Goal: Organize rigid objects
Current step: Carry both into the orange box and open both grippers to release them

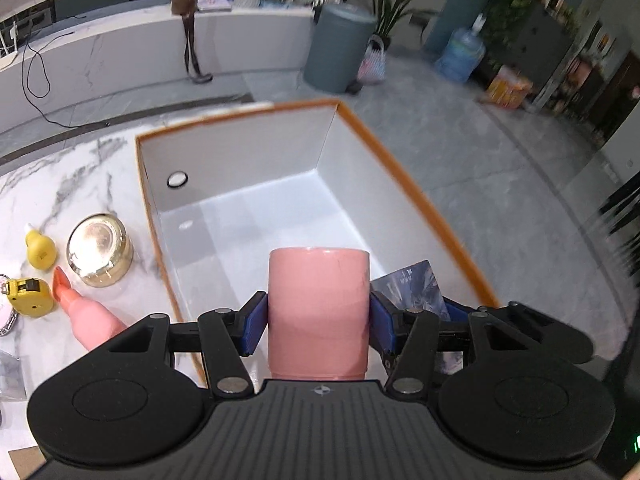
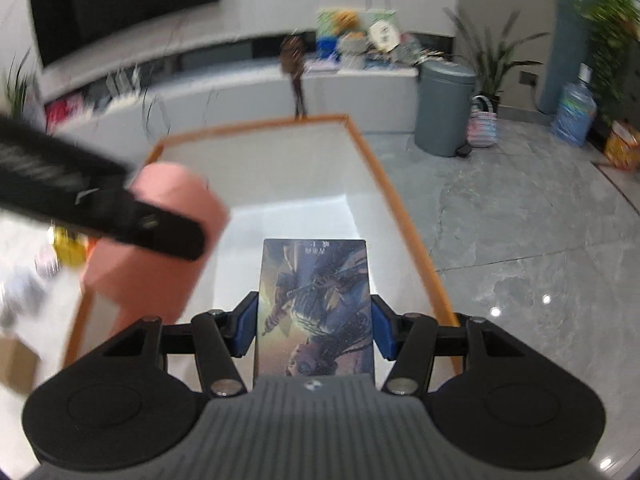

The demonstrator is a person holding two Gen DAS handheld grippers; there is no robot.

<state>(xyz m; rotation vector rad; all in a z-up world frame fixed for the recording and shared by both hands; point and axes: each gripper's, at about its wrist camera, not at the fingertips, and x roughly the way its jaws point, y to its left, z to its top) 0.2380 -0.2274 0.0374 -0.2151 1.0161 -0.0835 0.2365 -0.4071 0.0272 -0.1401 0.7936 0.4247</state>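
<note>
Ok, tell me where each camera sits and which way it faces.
Left wrist: on the left gripper, facing forward into the white box; its fingers clamp the pink cup.
Right wrist: on the right gripper, facing the same box; its fingers clamp the picture card.
Shared: box, cup, card.

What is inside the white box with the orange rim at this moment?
The box floor looks bare where visible. The pink cup and the card hide its near part.
</note>
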